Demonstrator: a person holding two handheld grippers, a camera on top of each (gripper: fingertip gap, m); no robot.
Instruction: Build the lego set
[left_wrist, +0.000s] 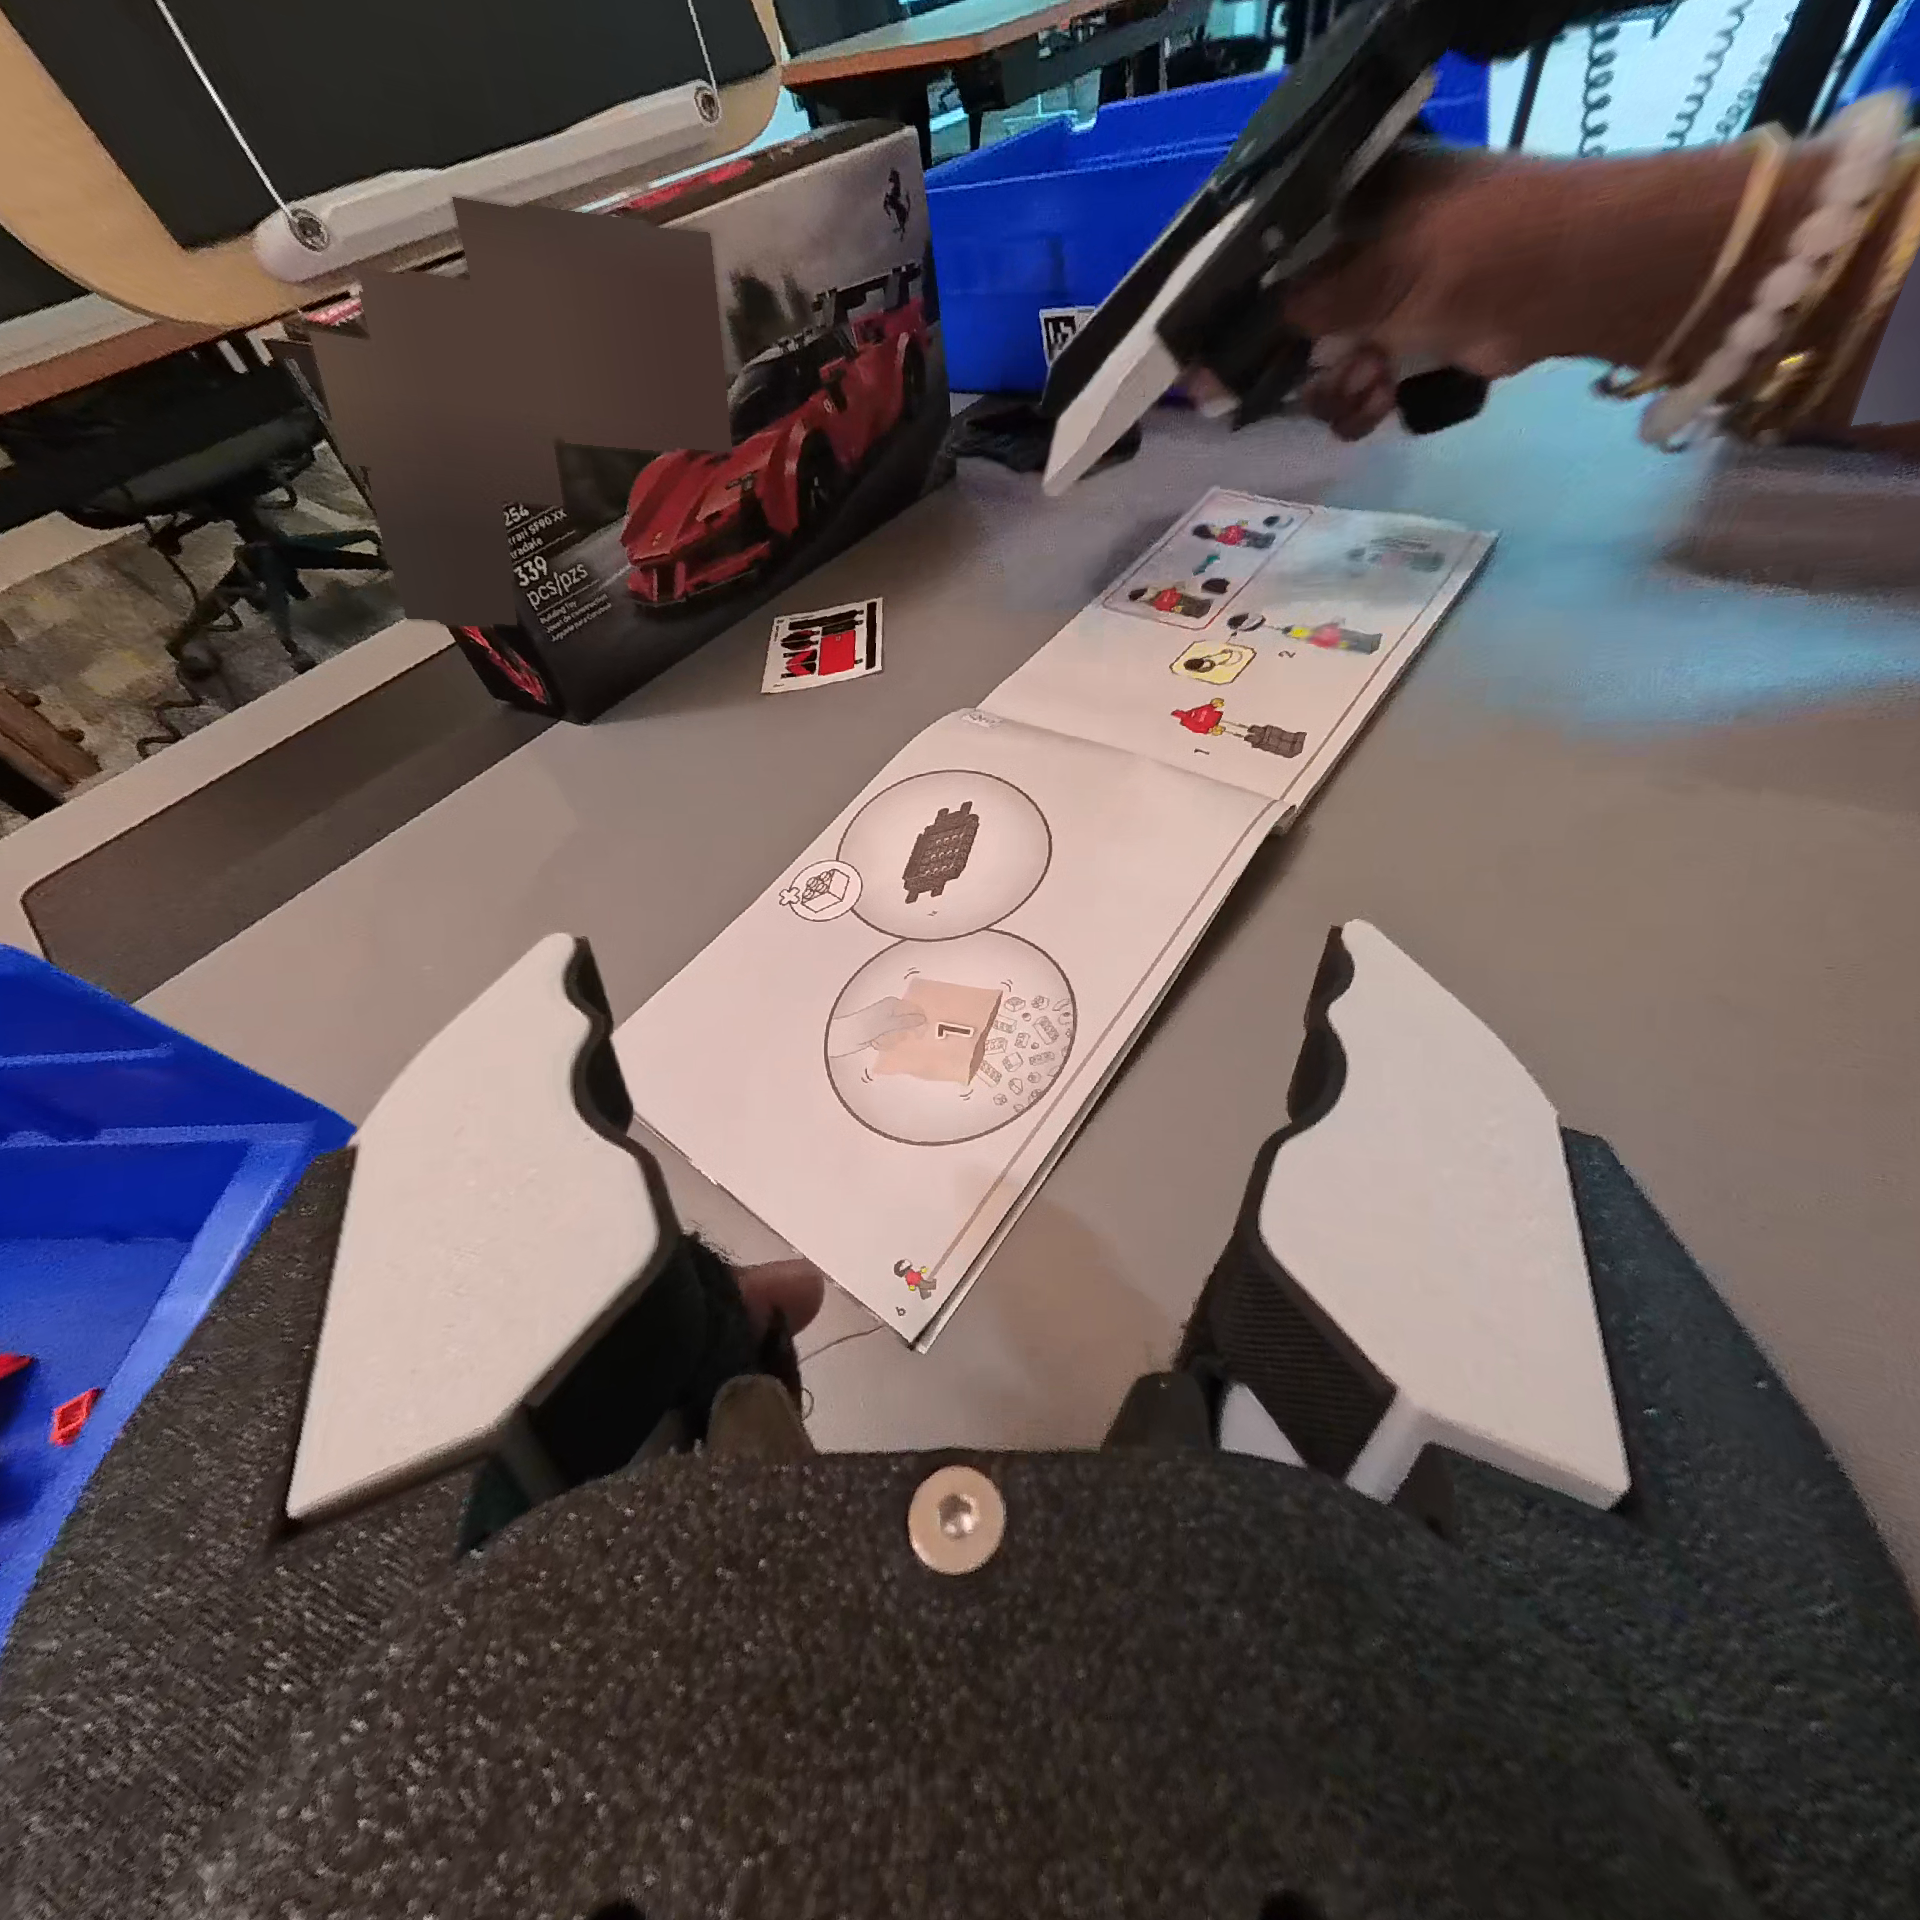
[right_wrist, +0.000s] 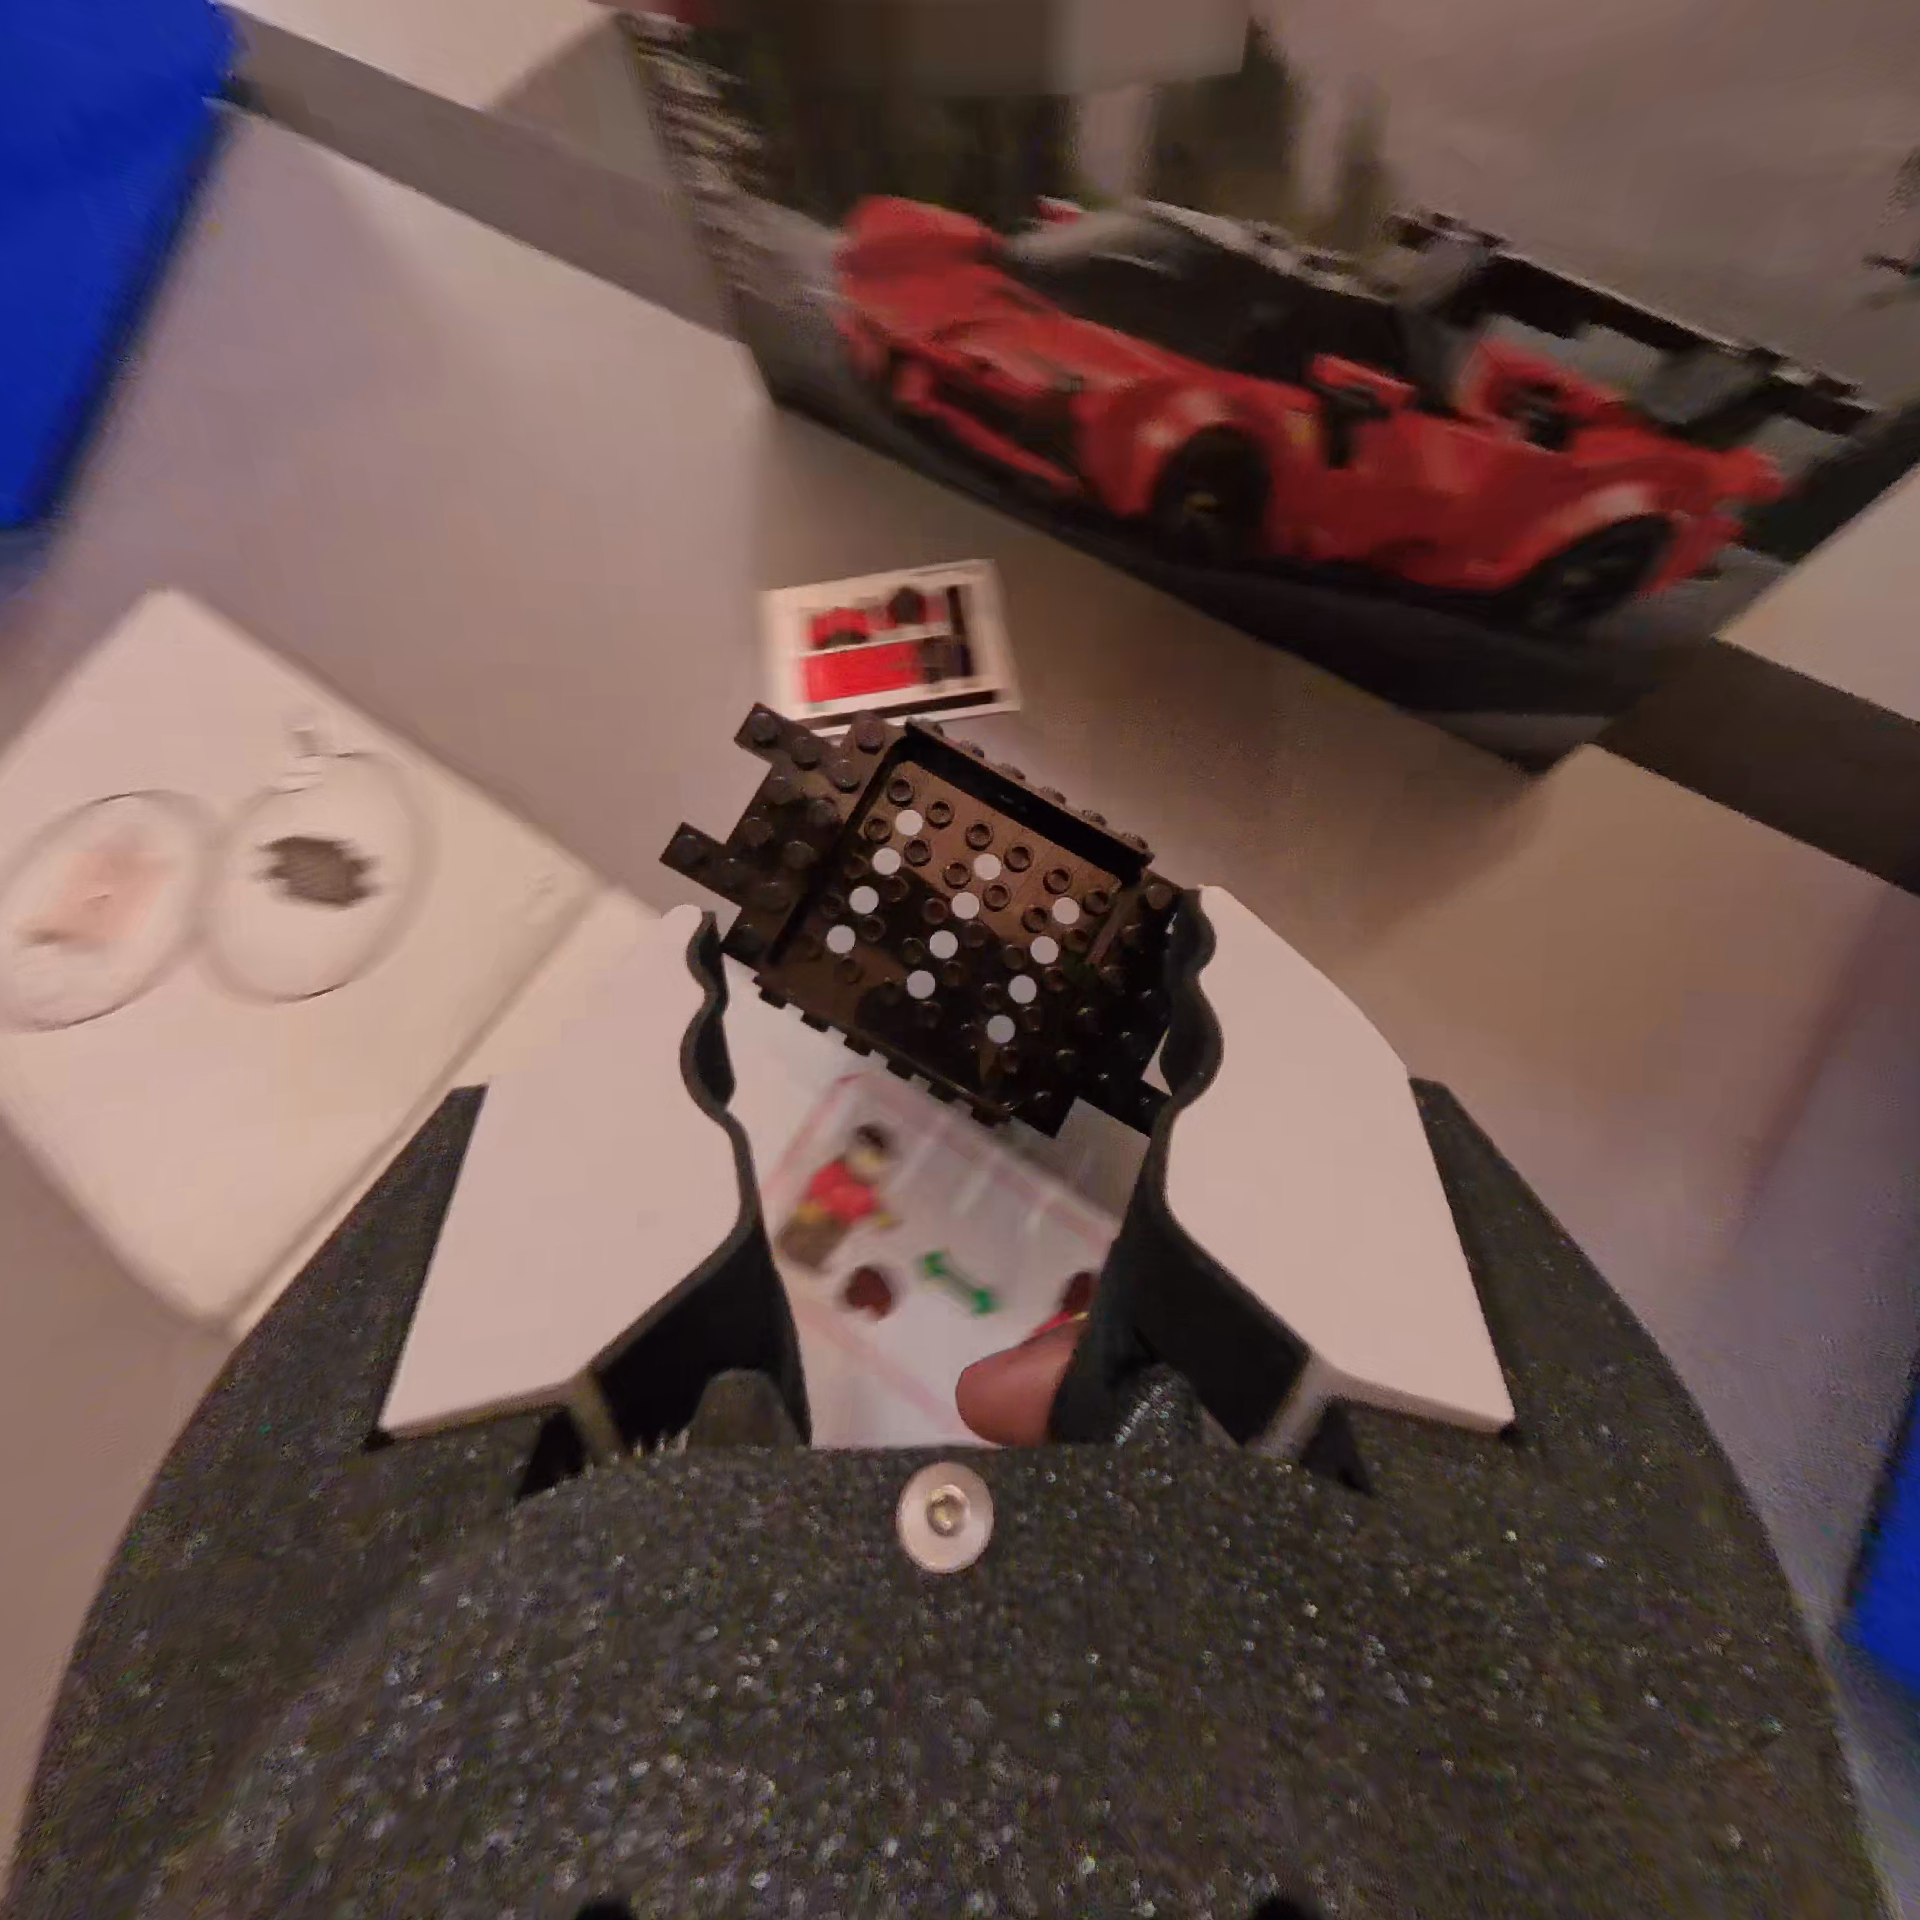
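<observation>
My right gripper (right_wrist: 945, 904) is shut on a black studded chassis piece (right_wrist: 997, 914) with round holes. Both pads press its sides and hold it tilted above the open instruction booklet (right_wrist: 260, 1039). In the left wrist view the right gripper (left_wrist: 1143, 384) shows blurred at the top right, held by a hand with bracelets. My left gripper (left_wrist: 956, 935) is open and empty, with its fingers spread low over the near page of the booklet (left_wrist: 1143, 831) on the grey table (left_wrist: 1558, 1039).
A toy box picturing a red car (left_wrist: 748, 416) stands at the back of the table and also shows in the right wrist view (right_wrist: 1299, 416). A small sticker sheet (left_wrist: 823, 644) lies beside it. Blue bins stand at the left (left_wrist: 104, 1143) and the back (left_wrist: 1060, 229).
</observation>
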